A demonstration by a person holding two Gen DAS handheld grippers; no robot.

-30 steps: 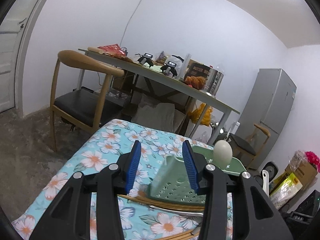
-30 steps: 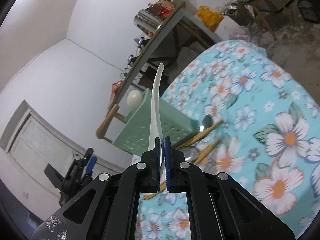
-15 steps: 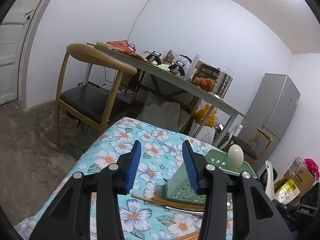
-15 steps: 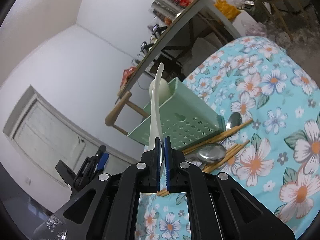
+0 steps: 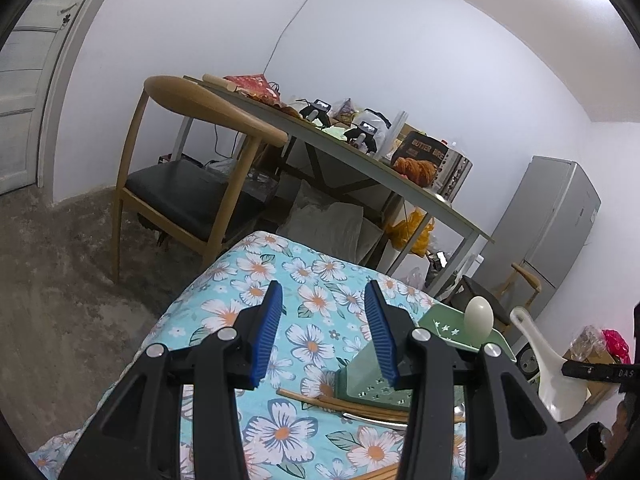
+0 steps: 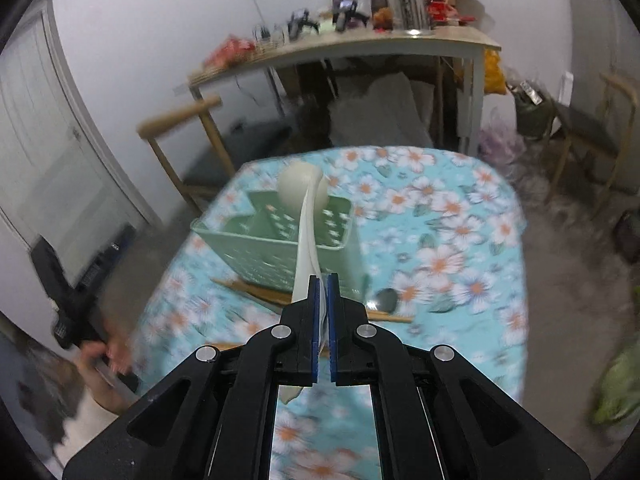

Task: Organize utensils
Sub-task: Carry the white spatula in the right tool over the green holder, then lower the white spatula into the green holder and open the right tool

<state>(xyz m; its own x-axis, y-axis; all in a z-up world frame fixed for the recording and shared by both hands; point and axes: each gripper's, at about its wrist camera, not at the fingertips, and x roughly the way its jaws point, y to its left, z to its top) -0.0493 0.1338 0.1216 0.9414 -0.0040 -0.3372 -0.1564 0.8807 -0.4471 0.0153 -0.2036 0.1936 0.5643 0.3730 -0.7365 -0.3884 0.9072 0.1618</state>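
A green perforated utensil holder [image 6: 280, 240] [image 5: 372, 376] stands on the floral tablecloth [image 6: 440, 240], with a pale egg-shaped thing [image 6: 294, 188] [image 5: 479, 316] at its far rim. My right gripper [image 6: 324, 292] is shut on a white plastic spoon [image 6: 306, 236] [image 5: 552, 372]. The spoon's handle reaches forward above the holder, and its bowl sits behind the jaws. Wooden chopsticks [image 6: 256, 290] [image 5: 340, 402] and a metal spoon [image 6: 386, 300] lie at the holder's base. My left gripper [image 5: 324, 332] hovers open and empty to the left of the holder.
A wooden chair [image 5: 180, 184] and a long cluttered table [image 5: 360, 160] stand beyond the cloth's far edge. A grey fridge [image 5: 556, 224] is at the right. In the right wrist view a hand [image 6: 108, 360] holds the left gripper at the left.
My right gripper has risen and rolled with the white spoon, and now looks down on the holder. In the left wrist view the holder has slid to the right.
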